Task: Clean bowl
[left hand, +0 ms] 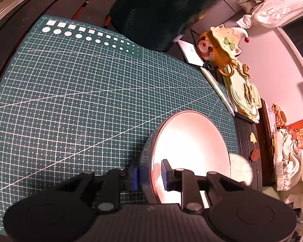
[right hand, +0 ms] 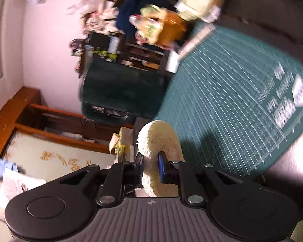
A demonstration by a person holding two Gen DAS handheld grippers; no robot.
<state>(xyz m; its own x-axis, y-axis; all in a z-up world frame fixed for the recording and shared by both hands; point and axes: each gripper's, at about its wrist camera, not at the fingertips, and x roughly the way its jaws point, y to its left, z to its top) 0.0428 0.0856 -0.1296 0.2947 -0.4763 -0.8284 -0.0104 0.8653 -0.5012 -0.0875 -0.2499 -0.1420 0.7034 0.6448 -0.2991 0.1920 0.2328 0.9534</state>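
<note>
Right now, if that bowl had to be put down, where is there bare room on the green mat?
The green mat is bare from the bowl across to its printed white squares, and up to the dark bundle. The far edge is crowded: a pen, a bear-faced toy and clutter beyond.

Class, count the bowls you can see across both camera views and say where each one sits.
1. The bowl rests on the green cutting mat, its near rim clamped in the left gripper. Others may lie out of view.
</note>
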